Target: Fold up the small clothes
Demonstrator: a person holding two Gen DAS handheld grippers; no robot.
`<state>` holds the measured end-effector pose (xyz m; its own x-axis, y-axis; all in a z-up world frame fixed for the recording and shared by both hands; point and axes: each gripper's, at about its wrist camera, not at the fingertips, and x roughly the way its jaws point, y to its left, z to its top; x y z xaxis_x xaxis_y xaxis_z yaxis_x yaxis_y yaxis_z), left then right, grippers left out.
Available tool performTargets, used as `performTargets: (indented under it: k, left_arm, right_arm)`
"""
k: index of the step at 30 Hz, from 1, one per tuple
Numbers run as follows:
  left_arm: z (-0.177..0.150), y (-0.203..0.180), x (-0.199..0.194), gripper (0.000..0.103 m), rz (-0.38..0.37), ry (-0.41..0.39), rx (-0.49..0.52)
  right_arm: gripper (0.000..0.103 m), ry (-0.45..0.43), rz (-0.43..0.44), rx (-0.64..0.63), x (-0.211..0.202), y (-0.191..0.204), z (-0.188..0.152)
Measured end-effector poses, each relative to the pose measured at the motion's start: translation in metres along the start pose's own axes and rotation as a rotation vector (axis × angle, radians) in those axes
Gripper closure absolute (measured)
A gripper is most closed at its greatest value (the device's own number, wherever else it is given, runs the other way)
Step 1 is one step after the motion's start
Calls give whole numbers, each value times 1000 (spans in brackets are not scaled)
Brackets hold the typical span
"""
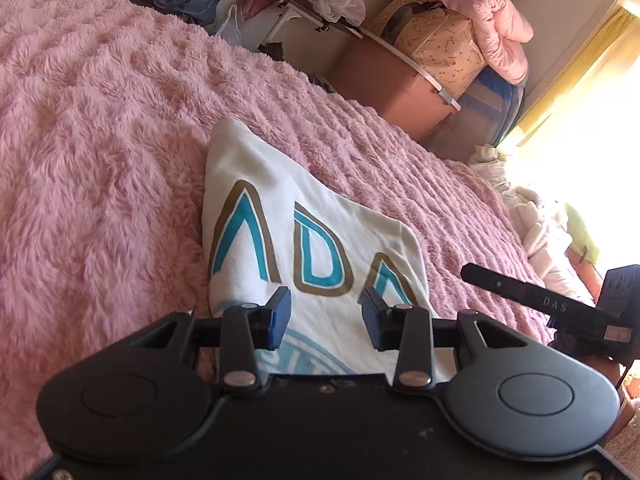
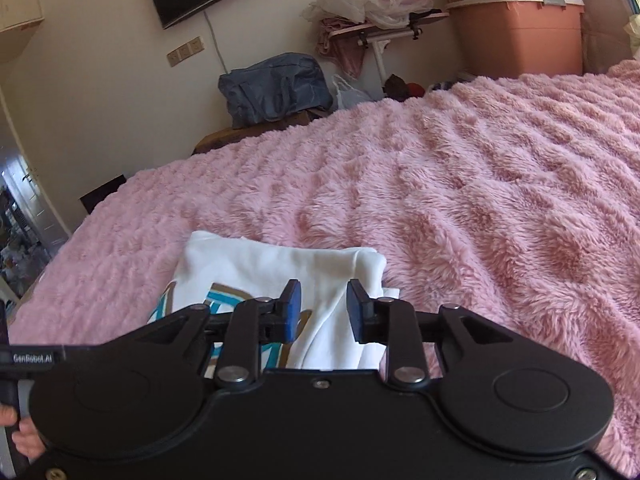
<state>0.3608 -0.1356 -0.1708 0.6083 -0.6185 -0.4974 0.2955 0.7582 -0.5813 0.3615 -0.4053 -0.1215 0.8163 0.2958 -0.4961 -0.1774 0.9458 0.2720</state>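
A white garment with teal and brown letters lies folded on the pink fluffy blanket. My left gripper is open just above its near part, with nothing between the blue pads. In the right wrist view the same garment lies folded on the blanket, with a rolled fold at its right edge. My right gripper is open over the garment's near edge and empty. The right gripper also shows in the left wrist view at the right edge.
A pink storage bin with bedding on top stands beyond the bed. A blue duffel bag and a small folding table with clothes stand by the wall. A white crumpled cloth pile lies on the bed by the bright window.
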Motion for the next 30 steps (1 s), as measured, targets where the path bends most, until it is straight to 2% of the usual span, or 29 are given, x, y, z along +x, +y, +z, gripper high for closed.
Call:
performTargets:
  k: [4, 7, 10, 14, 19, 22, 23, 24, 25, 27, 30]
  left_arm:
    - [-35, -12, -25, 61, -65, 45, 31]
    - [-60, -17, -28, 61, -39, 89, 73]
    - [-74, -7, -23, 60, 1, 102, 66]
    - [-81, 11, -18, 60, -10, 115, 13]
    - [-83, 13, -26, 60, -14, 130, 73]
    - [-73, 17, -39, 61, -87, 128, 31]
    - [-68, 19, -45, 61, -117, 114, 17]
    - [-62, 22, -51, 60, -143, 93, 10]
    - [-53, 26, -57, 59, -173, 73, -2]
    - [-38, 42, -62, 58, -223, 59, -65]
    - [-22, 70, -63, 57, -257, 29, -171]
  right_arm:
    - [77, 28, 40, -106, -45, 29, -34]
    - [76, 49, 36, -143, -61, 43, -63]
    - [76, 87, 20, -140, -63, 46, -85]
    - [77, 170, -37, -89, -54, 35, -107]
    - [77, 173, -38, -33, -56, 24, -124]
    - [77, 174, -20, -13, -58, 21, -120]
    - [75, 170, -6, -9, -61, 21, -116]
    - [69, 157, 27, 6, -65, 18, -111]
    - [54, 144, 60, 25, -69, 15, -107]
    - [40, 92, 100, 78, -79, 3, -95]
    - [40, 39, 142, 147, -84, -20, -76]
